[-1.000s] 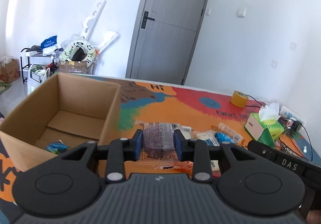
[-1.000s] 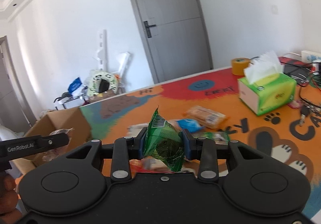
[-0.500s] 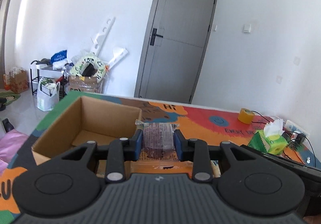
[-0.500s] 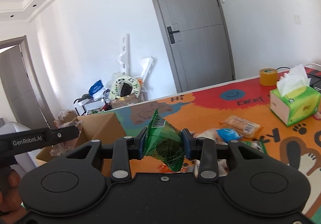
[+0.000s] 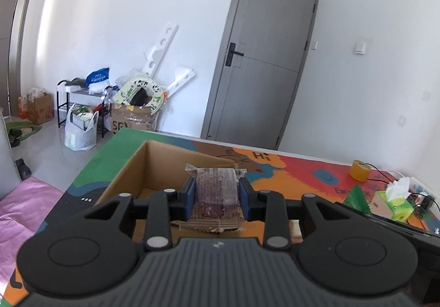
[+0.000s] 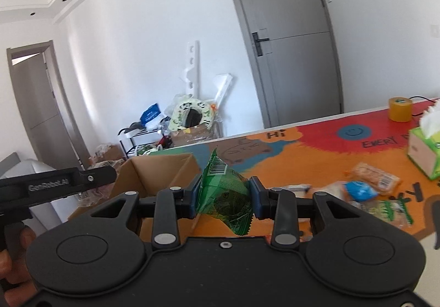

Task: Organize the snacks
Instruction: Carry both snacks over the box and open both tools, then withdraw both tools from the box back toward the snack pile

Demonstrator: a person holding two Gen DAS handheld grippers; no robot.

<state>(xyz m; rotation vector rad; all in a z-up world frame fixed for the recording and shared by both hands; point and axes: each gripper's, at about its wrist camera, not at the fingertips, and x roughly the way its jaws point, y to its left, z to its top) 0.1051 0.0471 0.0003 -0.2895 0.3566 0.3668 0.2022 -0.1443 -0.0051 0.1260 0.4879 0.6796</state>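
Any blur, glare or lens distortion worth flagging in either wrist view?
Left wrist: sharp; fisheye bows the grey door; brown snack packet crisp. Right wrist: mild motion blur on the table snacks and tissue box; green snack packet clear; door frame curves. Even daylight in both, no harsh glare.

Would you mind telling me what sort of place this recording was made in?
Probably a lived-in home room, not a lab: a table under a colourful cartoon mat, a plain grey interior door, and household clutter around a black metal shoe rack by the wall.
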